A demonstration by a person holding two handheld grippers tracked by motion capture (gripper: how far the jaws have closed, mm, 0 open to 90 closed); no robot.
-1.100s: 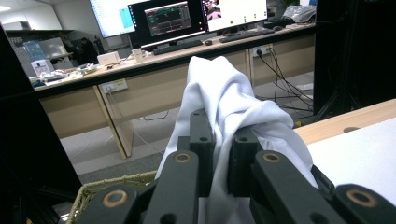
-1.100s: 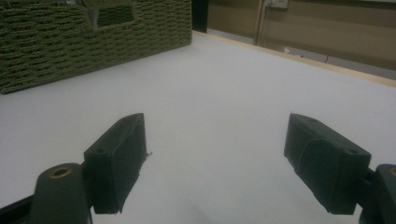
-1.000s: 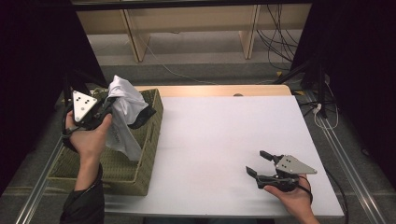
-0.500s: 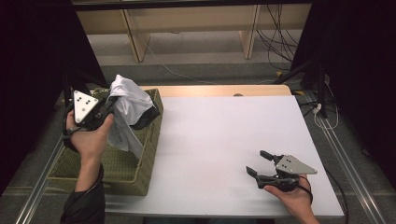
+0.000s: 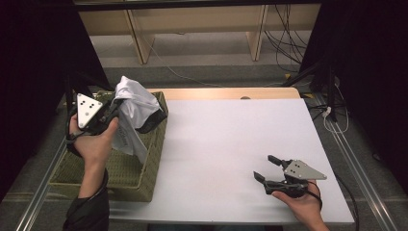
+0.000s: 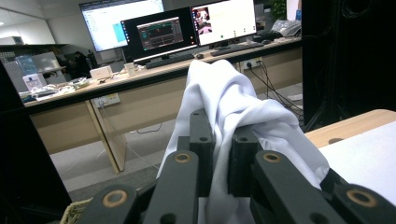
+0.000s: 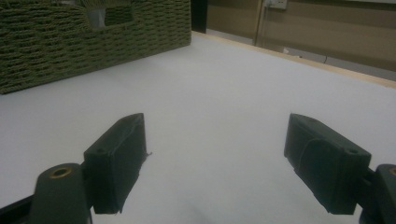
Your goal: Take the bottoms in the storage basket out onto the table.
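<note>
Lifting one white cloth (image 5: 133, 108) out of one basket (image 5: 126, 178) at the table's (image 5: 226, 139) left edge.

One table, flat white top with a wood strip along its far edge, mostly bare with wide free room in the middle. One woven olive-green basket, rectangular, coarse weave, sitting at the table's left edge. One cloth, white, soft and crumpled, hanging over the basket's far end, with a dark piece beside it that I cannot make out. Two grippers: left gripper (image 5: 118, 108) clamped tight on a cloth fold, fabric draped over both jaws; right gripper (image 5: 263, 168) low over the table near the front right corner, jaws wide apart, nothing between them, well apart from the basket.
</note>
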